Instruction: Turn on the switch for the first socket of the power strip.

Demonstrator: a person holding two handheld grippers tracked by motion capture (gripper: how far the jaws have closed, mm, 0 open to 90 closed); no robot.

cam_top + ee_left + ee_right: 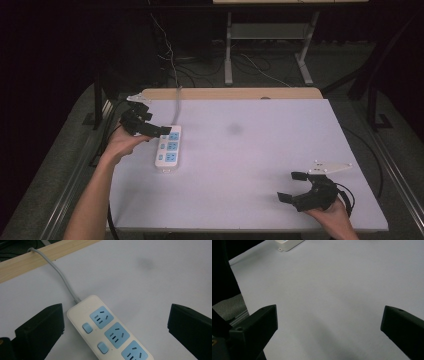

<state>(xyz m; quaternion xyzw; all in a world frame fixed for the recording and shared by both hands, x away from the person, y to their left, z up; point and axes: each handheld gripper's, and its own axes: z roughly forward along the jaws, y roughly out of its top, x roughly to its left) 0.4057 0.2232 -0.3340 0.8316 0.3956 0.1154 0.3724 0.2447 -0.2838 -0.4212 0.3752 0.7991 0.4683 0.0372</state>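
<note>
A white power strip (168,148) with three blue sockets lies flat at the left of the white table (260,150), its grey cord (177,105) running off over the far wooden edge. The left gripper (159,131) hangs just above the strip's cord end with its jaws spread wide and nothing between them; whether a jaw tip touches the strip cannot be told. The right gripper (291,186), well apart at the near right corner, is also wide and empty, and its own view cuts the strip (287,244) off at the top edge.
</note>
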